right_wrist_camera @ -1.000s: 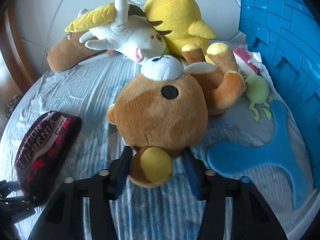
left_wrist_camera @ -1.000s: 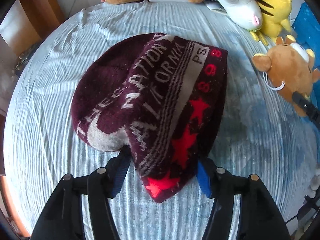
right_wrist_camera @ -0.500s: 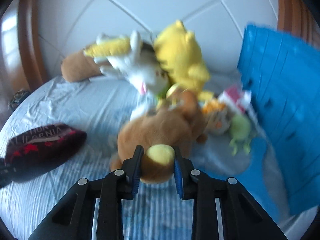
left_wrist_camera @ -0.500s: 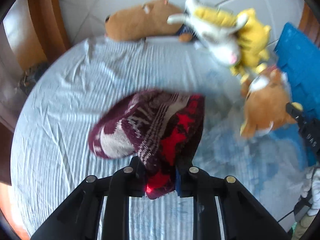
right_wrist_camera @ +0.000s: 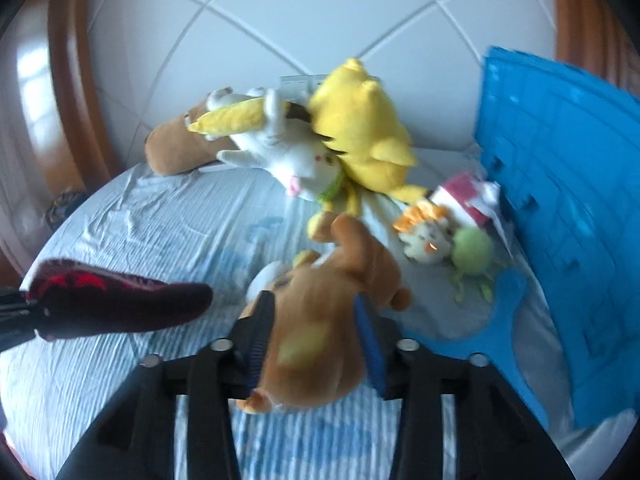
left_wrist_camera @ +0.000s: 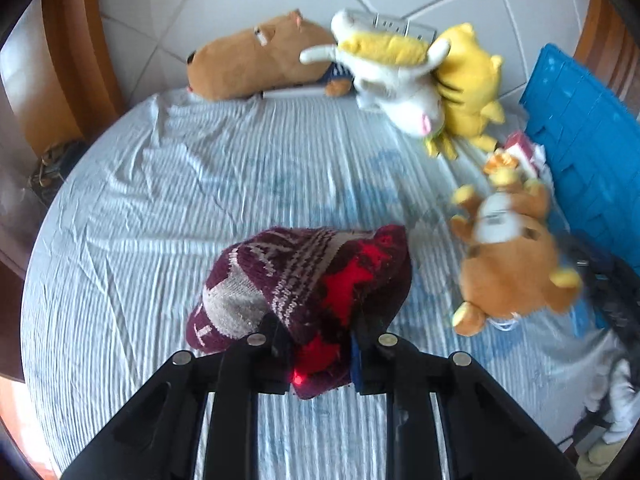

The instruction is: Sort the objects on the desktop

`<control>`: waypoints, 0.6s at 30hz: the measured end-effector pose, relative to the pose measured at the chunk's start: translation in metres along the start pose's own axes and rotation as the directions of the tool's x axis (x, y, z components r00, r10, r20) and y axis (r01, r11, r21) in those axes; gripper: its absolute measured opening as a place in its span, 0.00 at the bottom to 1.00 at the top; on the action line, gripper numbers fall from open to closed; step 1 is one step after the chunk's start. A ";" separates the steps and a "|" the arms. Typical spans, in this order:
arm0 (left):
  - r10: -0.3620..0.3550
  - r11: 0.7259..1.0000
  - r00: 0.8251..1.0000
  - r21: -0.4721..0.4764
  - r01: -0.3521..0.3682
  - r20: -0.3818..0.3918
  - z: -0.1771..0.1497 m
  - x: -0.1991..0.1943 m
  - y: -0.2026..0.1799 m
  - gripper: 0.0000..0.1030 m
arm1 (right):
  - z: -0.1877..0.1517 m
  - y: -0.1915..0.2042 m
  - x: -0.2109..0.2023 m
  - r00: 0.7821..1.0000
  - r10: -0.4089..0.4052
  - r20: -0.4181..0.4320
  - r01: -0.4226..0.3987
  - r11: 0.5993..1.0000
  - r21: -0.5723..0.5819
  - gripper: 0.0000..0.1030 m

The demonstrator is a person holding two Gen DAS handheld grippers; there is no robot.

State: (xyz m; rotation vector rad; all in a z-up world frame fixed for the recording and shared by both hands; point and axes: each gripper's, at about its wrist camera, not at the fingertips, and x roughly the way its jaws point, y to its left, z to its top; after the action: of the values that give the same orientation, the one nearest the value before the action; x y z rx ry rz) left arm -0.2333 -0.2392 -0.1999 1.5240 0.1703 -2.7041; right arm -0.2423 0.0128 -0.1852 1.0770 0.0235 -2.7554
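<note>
My left gripper (left_wrist_camera: pixel 316 344) is shut on a maroon knit hat (left_wrist_camera: pixel 308 276) with red stars and holds it above the pale blue cloth (left_wrist_camera: pixel 160 208). The hat also shows at the left of the right wrist view (right_wrist_camera: pixel 120 304). My right gripper (right_wrist_camera: pixel 316 328) is shut on a brown teddy bear (right_wrist_camera: pixel 320 316), lifted off the cloth. The bear shows at the right of the left wrist view (left_wrist_camera: pixel 512 264).
At the back lie a long brown plush (left_wrist_camera: pixel 256 64), a white plush (right_wrist_camera: pixel 288 156) and a yellow plush (right_wrist_camera: pixel 364 136). A blue crate (right_wrist_camera: pixel 560 184) stands at the right. Small toys (right_wrist_camera: pixel 472 248) and a blue flat piece (right_wrist_camera: pixel 496 328) lie beside it.
Both grippers closed on their objects and lifted them: the hat and the bear rose off the cloth. Both views pulled back and up.
</note>
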 end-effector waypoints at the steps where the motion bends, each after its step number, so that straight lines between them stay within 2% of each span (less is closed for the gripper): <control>1: 0.006 1.000 1.000 -0.005 -0.006 -0.007 -0.002 0.004 -0.002 0.20 | -0.003 -0.011 -0.005 1.000 -0.002 0.014 0.002 0.999 0.032 0.42; 4: 0.009 1.000 1.000 -0.014 -0.009 -0.012 -0.003 0.009 -0.013 0.20 | -0.007 -0.043 -0.012 0.995 -0.096 0.021 0.094 0.992 0.081 0.42; 7: 0.011 1.000 1.000 -0.016 -0.011 -0.015 -0.002 0.017 -0.030 0.20 | -0.012 -0.090 0.000 0.978 -0.203 -0.045 0.208 0.969 0.137 0.42; 9: 0.020 0.999 0.999 -0.027 -0.020 -0.027 -0.003 0.027 -0.043 0.20 | -0.017 -0.116 0.013 0.965 -0.245 -0.099 0.258 0.955 0.148 0.42; 14: 0.059 0.997 0.997 -0.052 -0.062 -0.056 -0.007 0.048 -0.058 0.20 | -0.024 -0.154 0.051 0.943 -0.276 -0.187 0.303 0.944 0.134 0.42; 17: 0.093 0.993 0.992 -0.069 -0.099 -0.084 -0.012 0.059 -0.057 0.20 | -0.025 -0.169 0.077 0.935 -0.278 -0.222 0.311 0.941 0.131 0.49; 18: 0.102 0.991 0.990 -0.075 -0.109 -0.095 -0.014 0.061 -0.055 0.20 | -0.026 -0.173 0.085 0.932 -0.276 -0.236 0.312 0.941 0.132 0.55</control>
State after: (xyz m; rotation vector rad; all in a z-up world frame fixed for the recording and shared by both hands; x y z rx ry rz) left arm -0.2577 -0.1814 -0.2554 1.5869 0.1919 -2.5177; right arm -0.3168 0.1711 -0.2704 1.5297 -0.0191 -2.9284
